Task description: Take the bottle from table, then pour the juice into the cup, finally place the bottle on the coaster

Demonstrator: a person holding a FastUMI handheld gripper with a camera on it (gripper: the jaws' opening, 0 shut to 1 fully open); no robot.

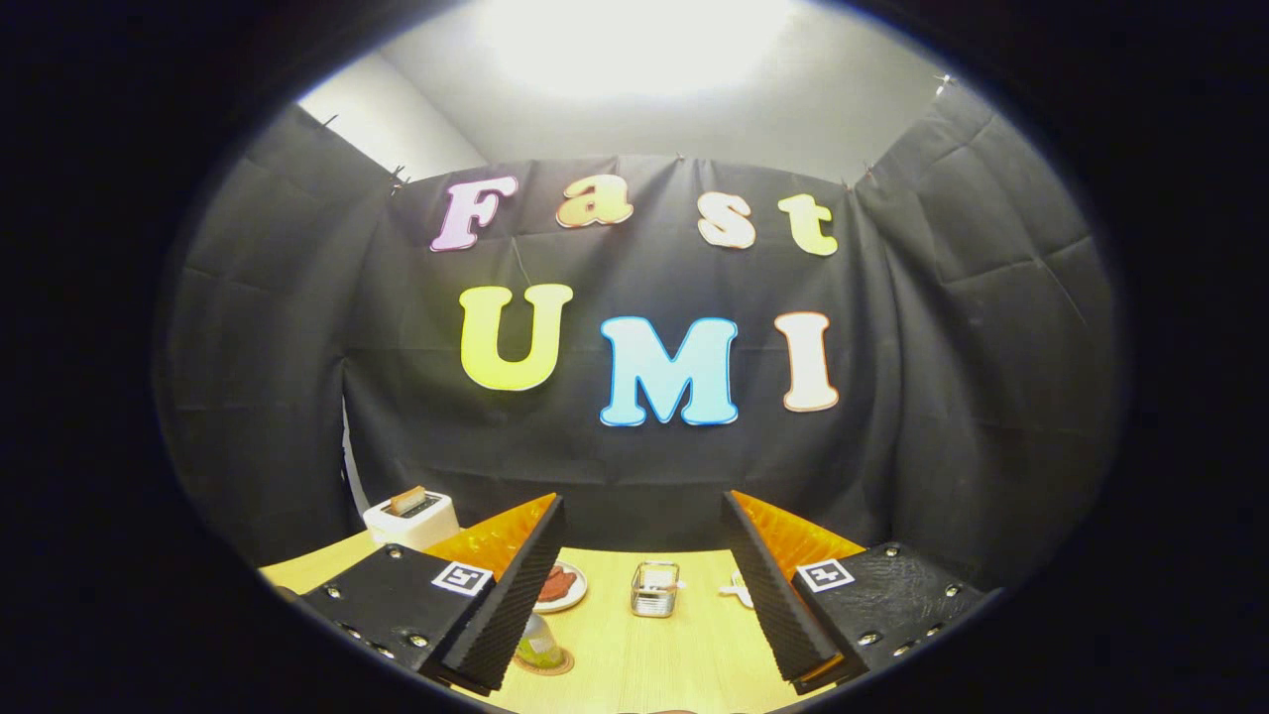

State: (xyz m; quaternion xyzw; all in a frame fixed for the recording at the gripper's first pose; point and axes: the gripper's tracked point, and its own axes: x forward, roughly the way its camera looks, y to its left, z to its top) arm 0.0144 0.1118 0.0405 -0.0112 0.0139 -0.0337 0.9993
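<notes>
There is a light wooden table (684, 645) with a smooth, pale yellow top, and black cloth (972, 377) hangs all around it like the walls of a little tent. The cloth has folds and creases in it. Above the cloth I can see a plain grey wall and a very bright light (634, 40) shining down from the top. The gripper (634, 585) is held up over the near part of the table with its two fingers wide apart, and nothing is between them. It is not holding anything. The bottle (538, 645) stands on the table close by the left finger, and it sits on a round brown coaster (545, 662). The finger covers most of the bottle, so I can only see its low part, which looks pale green. Farther back on the table, between the two fingers, is a small clear cup (654, 589) with a shiny rim. To the left of the cup is a small plate (567, 587) with something red on it, but the left finger hides half of it and I cannot tell what the food is. A white toaster (411, 518) stands at the far left corner of the table with a slice of bread poking out of the top. Just beside the right finger there is a small white thing (736, 589) on the table, and it is too tiny and too hidden for me to tell what it is
</notes>
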